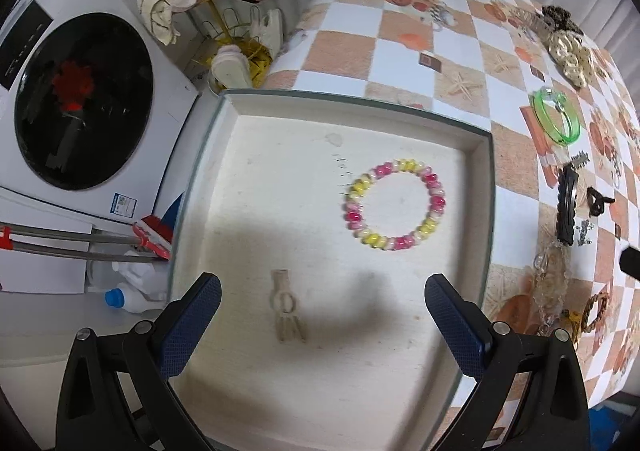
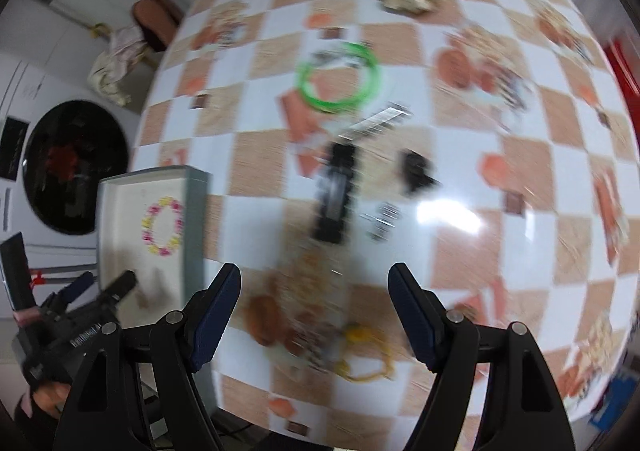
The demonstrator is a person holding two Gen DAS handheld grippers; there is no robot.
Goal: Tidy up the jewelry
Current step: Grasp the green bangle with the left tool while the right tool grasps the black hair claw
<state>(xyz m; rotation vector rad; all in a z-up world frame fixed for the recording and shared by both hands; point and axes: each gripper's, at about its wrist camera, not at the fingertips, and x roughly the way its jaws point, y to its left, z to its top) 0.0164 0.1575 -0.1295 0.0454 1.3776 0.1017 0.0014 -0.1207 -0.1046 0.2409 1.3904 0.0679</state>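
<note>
Pink-yellow bead bracelet (image 1: pixel 395 204) in tray (image 1: pixel 224 187); left gripper (image 1: pixel 322 305) spread above; right gripper (image 2: pixel 315 301) spread, empty.

Nothing here gives you legible text. The white washing machine (image 1: pixel 100 99) carries small printed labels on its front panel and a blue-and-white sticker below the door, but the print is too small to read. In the right wrist view, the left tool (image 2: pixel 106 285) bears a white lettered strip along its black body, blurred beyond reading.
</note>
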